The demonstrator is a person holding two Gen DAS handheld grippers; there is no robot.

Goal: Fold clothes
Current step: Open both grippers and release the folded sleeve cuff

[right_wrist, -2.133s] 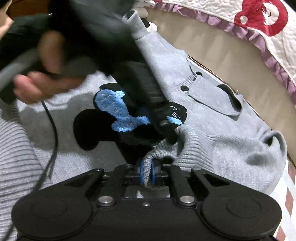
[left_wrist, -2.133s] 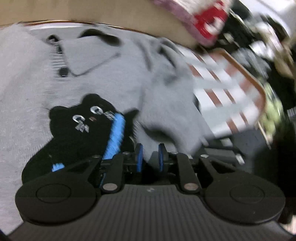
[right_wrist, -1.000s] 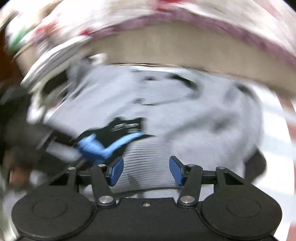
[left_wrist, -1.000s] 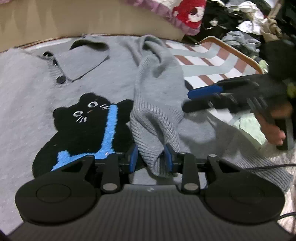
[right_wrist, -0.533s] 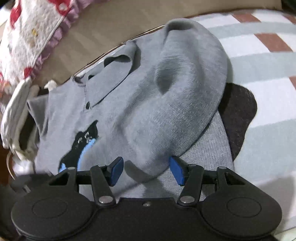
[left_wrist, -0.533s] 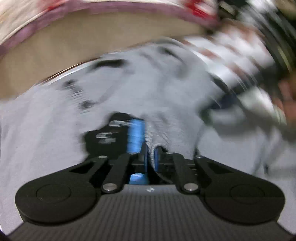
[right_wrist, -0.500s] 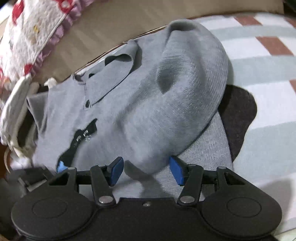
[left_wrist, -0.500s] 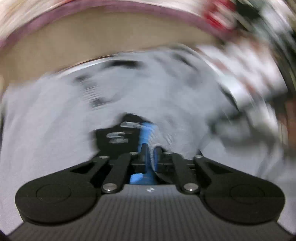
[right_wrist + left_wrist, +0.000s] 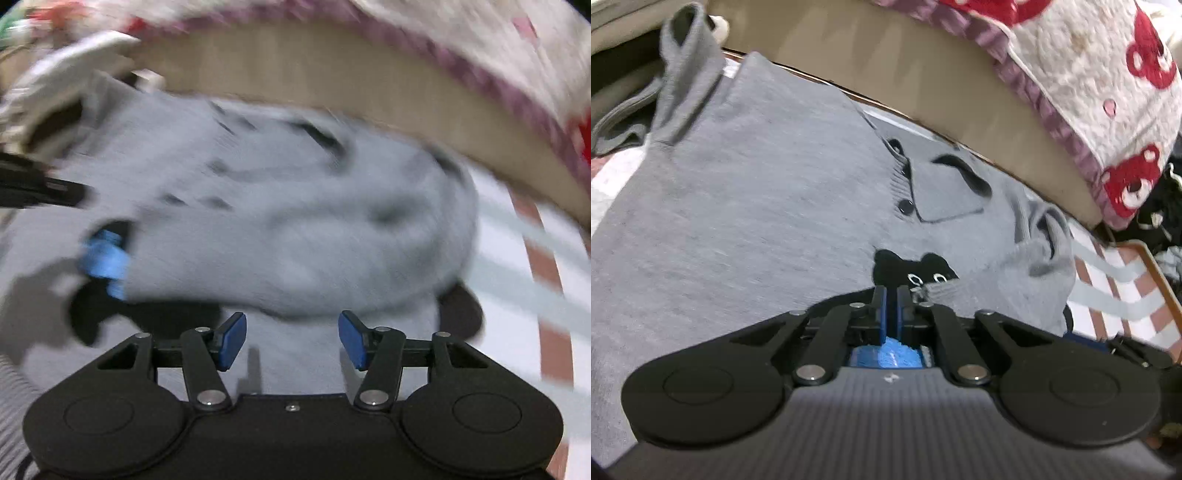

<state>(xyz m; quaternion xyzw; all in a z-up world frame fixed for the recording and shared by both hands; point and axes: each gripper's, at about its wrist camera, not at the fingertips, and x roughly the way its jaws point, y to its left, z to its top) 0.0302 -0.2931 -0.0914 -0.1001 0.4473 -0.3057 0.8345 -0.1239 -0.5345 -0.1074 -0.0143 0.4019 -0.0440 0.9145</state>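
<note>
My left gripper (image 9: 891, 295) has its jaws nearly together and just parting, seemingly with nothing between them, above the grey sweater (image 9: 757, 206) spread on the striped mat (image 9: 1123, 295). My right gripper (image 9: 291, 338) hovers over its blurred folded sleeve (image 9: 295, 240), jaws apart and widening.

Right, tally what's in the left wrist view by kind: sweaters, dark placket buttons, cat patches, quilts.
Sweater: 1
Buttons: 2
Cat patch: 1
Quilt: 1
Total: 5
</note>
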